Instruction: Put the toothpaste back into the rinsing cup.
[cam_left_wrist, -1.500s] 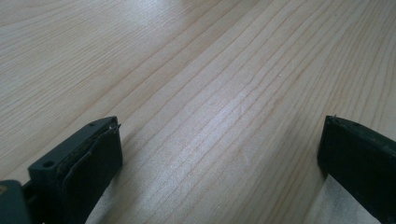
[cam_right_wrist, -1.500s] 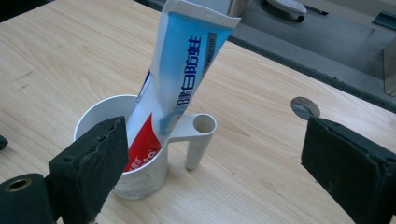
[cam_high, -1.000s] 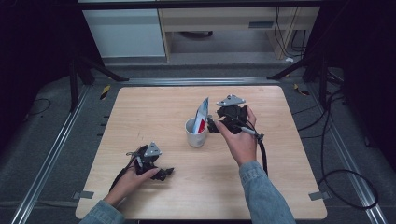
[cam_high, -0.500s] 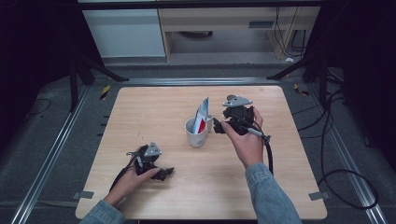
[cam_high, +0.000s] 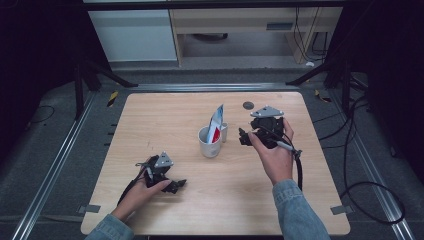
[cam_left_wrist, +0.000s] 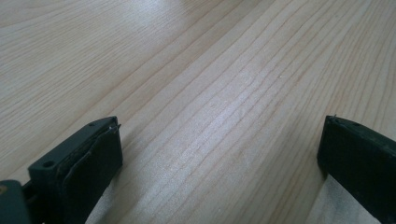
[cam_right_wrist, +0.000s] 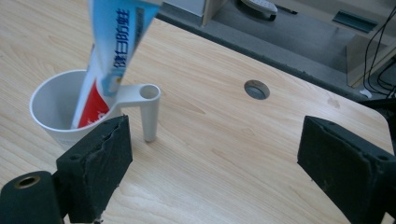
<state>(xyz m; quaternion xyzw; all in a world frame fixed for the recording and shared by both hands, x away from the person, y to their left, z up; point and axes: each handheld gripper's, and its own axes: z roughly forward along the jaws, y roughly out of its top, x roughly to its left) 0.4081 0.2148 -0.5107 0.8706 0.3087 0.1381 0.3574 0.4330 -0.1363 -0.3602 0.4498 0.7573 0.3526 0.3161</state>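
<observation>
High view: my left hand (cam_high: 144, 186) comes in from the bottom left and rests low on the wooden table (cam_high: 150, 120), holding the left gripper (cam_high: 170, 184) near the front-left part of the board. My right forearm, in a denim sleeve (cam_high: 295, 210), reaches up from the bottom right, and my right hand (cam_high: 274, 152) holds the right gripper (cam_high: 243, 137) raised just right of the cup, jaws toward it.

In the left gripper view my two black jaws are spread wide over bare wood grain, nothing between them. In the right gripper view my jaws also stand wide apart, gripping nothing; the cup (cam_right_wrist: 60, 109) sits beyond the left jaw, apart from it.

Counting: one white cup (cam_high: 210, 142) near the table's middle, with one tubular handle (cam_right_wrist: 148, 112) on its side. One toothpaste tube (cam_right_wrist: 109, 51) stands tilted inside the cup, leaning on the rim, blue and white with a red patch. One round grey hole (cam_right_wrist: 256, 89) in the tabletop lies behind the cup. Two grippers, two hands.
</observation>
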